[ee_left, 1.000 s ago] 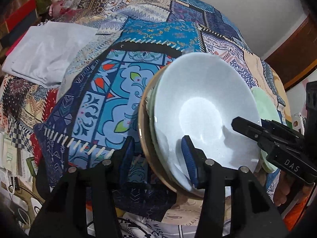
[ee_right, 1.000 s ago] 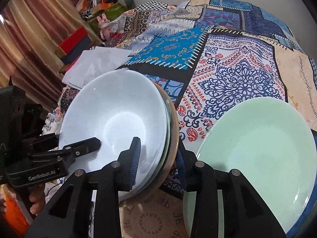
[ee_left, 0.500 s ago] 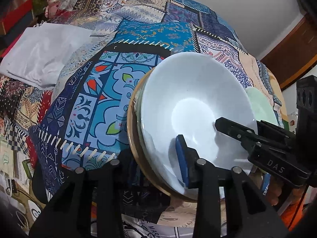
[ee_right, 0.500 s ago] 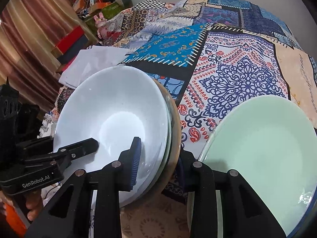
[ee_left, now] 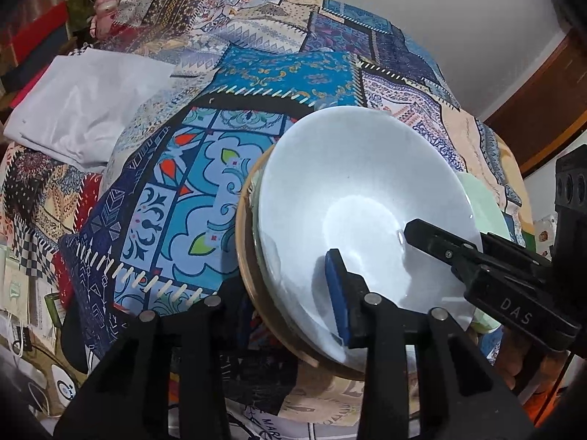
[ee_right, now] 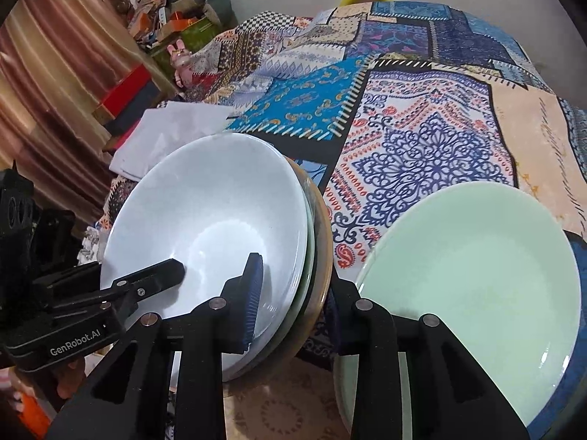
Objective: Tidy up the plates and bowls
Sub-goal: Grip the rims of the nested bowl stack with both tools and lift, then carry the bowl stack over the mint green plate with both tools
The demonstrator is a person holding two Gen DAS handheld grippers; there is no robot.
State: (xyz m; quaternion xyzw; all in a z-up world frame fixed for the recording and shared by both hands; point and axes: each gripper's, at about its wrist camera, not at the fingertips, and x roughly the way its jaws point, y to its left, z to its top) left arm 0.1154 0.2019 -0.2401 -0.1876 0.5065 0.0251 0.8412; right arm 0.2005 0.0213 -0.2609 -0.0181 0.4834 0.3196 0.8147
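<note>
Two tongs, left and right, each clamped on opposite rims of stack: white bowl on top, held tilted over bed; green plate beside, apparently not yet stacked

The left gripper has its outer finger hidden behind the stack of bowls. The plates beneath the white bowl show only as thin rims. The green plate is cut off by the right wrist view's lower edge.
</note>
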